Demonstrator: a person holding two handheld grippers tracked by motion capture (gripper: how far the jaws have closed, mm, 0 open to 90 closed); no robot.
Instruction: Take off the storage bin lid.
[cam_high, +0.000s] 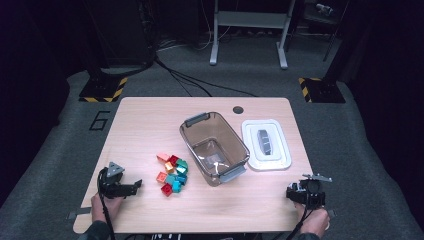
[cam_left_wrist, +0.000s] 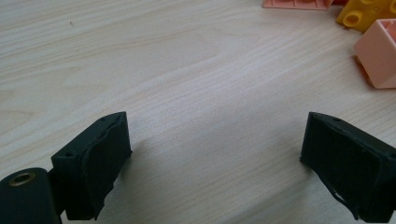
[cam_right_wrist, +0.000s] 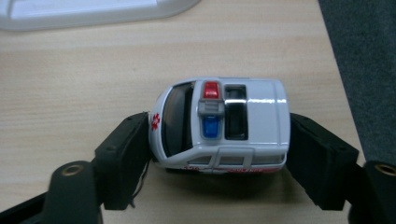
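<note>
A white toy ambulance (cam_right_wrist: 243, 116) with red and blue roof lights sits on the wooden table near its right edge. My right gripper (cam_right_wrist: 219, 140) is shut on it, one pad against the front end and one against the rear. In the high view that gripper (cam_high: 300, 194) is at the table's front right corner. My left gripper (cam_left_wrist: 215, 154) stands open over bare wood, nothing between its jaws; in the high view it (cam_high: 135, 186) is at the front left, pointing toward a pile of coloured bricks (cam_high: 172, 175). A pink brick (cam_left_wrist: 380, 56) and a yellow one (cam_left_wrist: 364, 14) lie ahead of it to the right.
A clear grey bin (cam_high: 187, 137) with handles stands in the middle of the table (cam_high: 140, 130), nothing in it. Its white lid (cam_high: 250, 145) lies flat to the right, and its edge (cam_right_wrist: 93, 16) is just beyond the ambulance. The table's right edge and grey carpet (cam_right_wrist: 369, 70) are close by.
</note>
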